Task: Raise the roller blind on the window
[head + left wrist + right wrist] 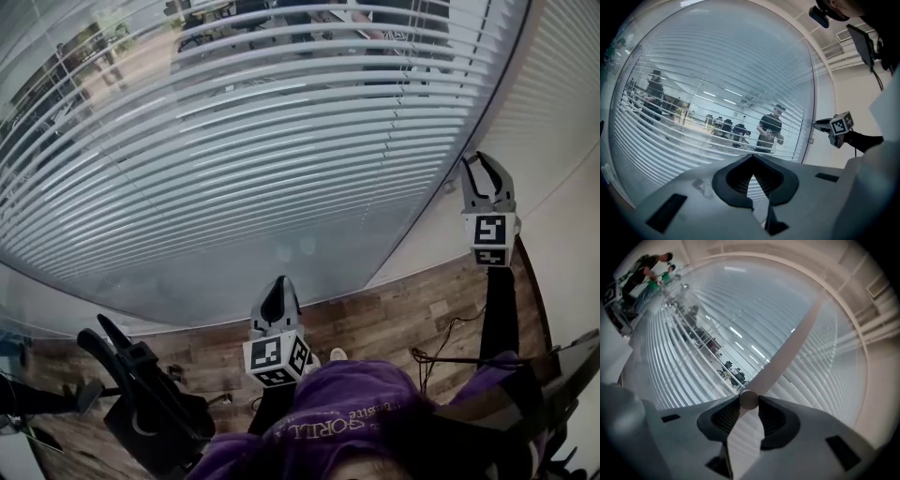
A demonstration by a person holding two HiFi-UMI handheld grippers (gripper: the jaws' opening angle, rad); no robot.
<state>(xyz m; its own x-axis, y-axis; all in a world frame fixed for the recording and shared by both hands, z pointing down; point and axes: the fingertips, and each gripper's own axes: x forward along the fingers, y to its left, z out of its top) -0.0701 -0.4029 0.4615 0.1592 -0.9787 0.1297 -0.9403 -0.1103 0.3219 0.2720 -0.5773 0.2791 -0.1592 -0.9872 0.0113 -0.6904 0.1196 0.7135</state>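
A slatted blind (234,141) hangs lowered over the big window, its slats (717,93) tilted so the room behind shows through. My right gripper (487,173) is raised at the blind's right edge. In the right gripper view it (749,400) is shut on the round end of a pale wand (787,348) that runs up to the top of the blind (708,324). The left gripper view shows it (820,124) from the side by the window frame. My left gripper (278,292) is held lower, in front of the glass, shut and holding nothing (752,159).
A black office chair (141,394) stands at the lower left on the wooden floor (394,319). A cable (441,342) lies on the floor near the white wall (562,141). People (769,129) stand in the room behind the glass.
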